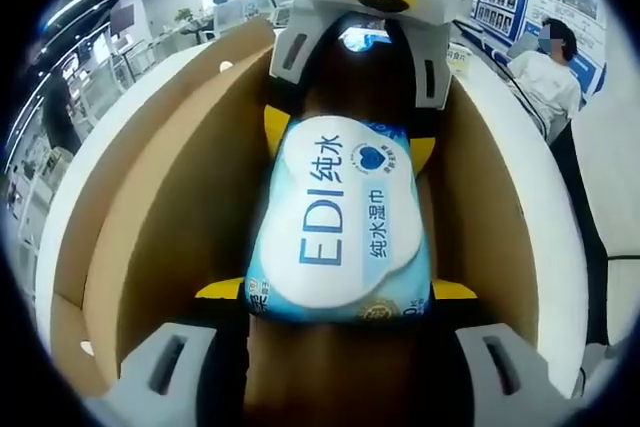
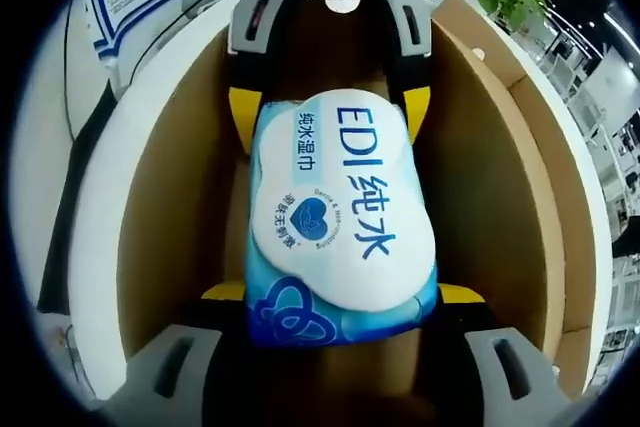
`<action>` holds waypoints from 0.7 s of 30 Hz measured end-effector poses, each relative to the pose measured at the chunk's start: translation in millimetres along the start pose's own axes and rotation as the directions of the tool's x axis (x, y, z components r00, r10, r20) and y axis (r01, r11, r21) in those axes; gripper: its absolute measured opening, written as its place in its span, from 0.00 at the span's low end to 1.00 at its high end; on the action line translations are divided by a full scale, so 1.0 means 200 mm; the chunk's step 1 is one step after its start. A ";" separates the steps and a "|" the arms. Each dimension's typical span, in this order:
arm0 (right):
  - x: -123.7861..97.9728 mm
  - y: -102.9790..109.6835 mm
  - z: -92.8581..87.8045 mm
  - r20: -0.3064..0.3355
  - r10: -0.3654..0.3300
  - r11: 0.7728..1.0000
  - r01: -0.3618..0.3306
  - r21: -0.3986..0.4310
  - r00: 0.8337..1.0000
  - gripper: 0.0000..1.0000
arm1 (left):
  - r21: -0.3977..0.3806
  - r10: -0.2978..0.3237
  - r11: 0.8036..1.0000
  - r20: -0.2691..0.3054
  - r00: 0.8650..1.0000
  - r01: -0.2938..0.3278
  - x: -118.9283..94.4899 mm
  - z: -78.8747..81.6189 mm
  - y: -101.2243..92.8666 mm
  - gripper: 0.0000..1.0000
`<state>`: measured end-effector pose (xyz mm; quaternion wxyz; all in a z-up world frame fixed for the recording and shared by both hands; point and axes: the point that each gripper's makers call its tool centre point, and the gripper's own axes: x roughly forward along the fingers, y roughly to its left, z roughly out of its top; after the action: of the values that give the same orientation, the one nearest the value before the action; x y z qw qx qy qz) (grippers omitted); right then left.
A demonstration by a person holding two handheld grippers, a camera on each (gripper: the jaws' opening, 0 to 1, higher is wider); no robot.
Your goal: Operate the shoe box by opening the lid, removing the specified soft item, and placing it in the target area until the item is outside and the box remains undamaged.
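Removal step in hand: your left gripper [image 1: 340, 297] and right gripper [image 2: 340, 299] each clench an opposite end of the wet-wipes pack [image 1: 340, 227] inside the open shoe box [image 1: 190, 177]. Next, lift straight up, clear of both walls.

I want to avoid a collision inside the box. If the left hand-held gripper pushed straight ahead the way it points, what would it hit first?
Probably the wet wipes pack, already between its jaws. Beyond it, the right hand-held gripper faces it from the pack's far end.
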<state>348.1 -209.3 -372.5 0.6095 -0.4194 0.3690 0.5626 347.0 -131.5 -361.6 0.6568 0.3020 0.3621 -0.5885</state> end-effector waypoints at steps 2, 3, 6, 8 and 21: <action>0.01 0.00 -0.01 -0.006 0.030 0.999 -0.030 0.020 1.000 0.70 | -0.011 -0.003 1.000 0.005 1.000 0.003 0.00 -0.01 0.00 0.70; 0.01 0.00 -0.01 -0.013 0.031 0.999 -0.030 0.026 0.999 0.71 | -0.010 0.000 1.000 0.014 1.000 0.000 0.01 -0.01 0.00 0.70; 0.02 0.01 -0.01 -0.045 0.052 0.998 -0.050 0.033 0.998 0.72 | -0.009 0.014 1.000 -0.016 1.000 -0.014 0.02 -0.02 -0.01 0.72; 0.02 0.01 -0.01 -0.062 0.058 0.998 -0.056 0.033 0.996 0.72 | -0.012 0.015 1.000 -0.033 0.999 -0.016 0.04 -0.03 0.00 0.74; 0.02 0.01 -0.01 0.004 0.076 0.996 -0.077 0.038 0.997 0.72 | -0.032 0.022 0.999 0.008 1.000 -0.022 0.04 -0.04 0.00 0.73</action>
<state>345.8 -210.1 -378.4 0.5960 -0.3923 0.3947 0.5789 345.7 -129.3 -372.5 0.6694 0.2930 0.3651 -0.5769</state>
